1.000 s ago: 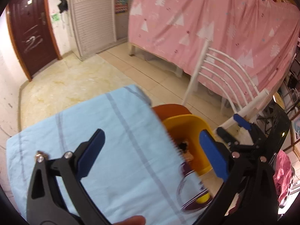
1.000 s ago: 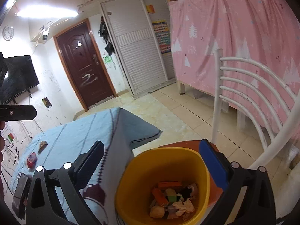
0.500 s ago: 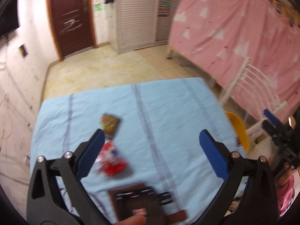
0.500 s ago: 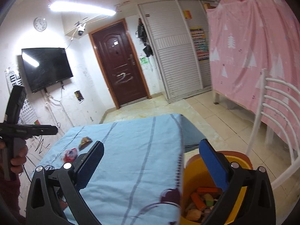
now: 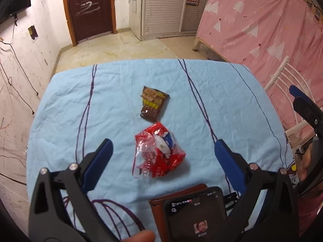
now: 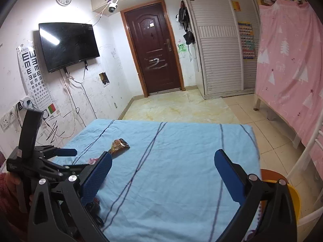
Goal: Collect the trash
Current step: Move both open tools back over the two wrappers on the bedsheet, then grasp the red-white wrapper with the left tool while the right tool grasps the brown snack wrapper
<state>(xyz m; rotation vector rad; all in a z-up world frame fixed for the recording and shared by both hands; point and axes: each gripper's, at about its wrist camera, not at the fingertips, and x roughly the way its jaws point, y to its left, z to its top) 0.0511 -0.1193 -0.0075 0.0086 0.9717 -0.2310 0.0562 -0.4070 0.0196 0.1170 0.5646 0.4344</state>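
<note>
1. Two wrappers lie mid-table, near each other: one crumpled red wrapper (image 5: 159, 151), one brown snack wrapper (image 5: 154, 105) beyond it.
2. One left gripper (image 5: 161, 157) hovers over the red wrapper, fingers wide apart, holding nothing.
3. One right gripper (image 6: 161, 173), likewise spread and holding nothing.
4. One yellow bin (image 6: 293, 197) beside the blue tablecloth (image 5: 222, 92).
5. One phone (image 5: 195, 217) on one brown wallet (image 5: 159, 205).

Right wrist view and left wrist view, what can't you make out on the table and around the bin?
- Red wrapper: right wrist view, almost wholly hidden behind the hand-held gripper's own finger.
- Yellow bin: right wrist view, only its rim shows; contents hidden by the gripper's frame.
- Phone and brown wallet: left wrist view, cut off by the bottom edge.
- Brown wrapper: print too small to read.
</note>
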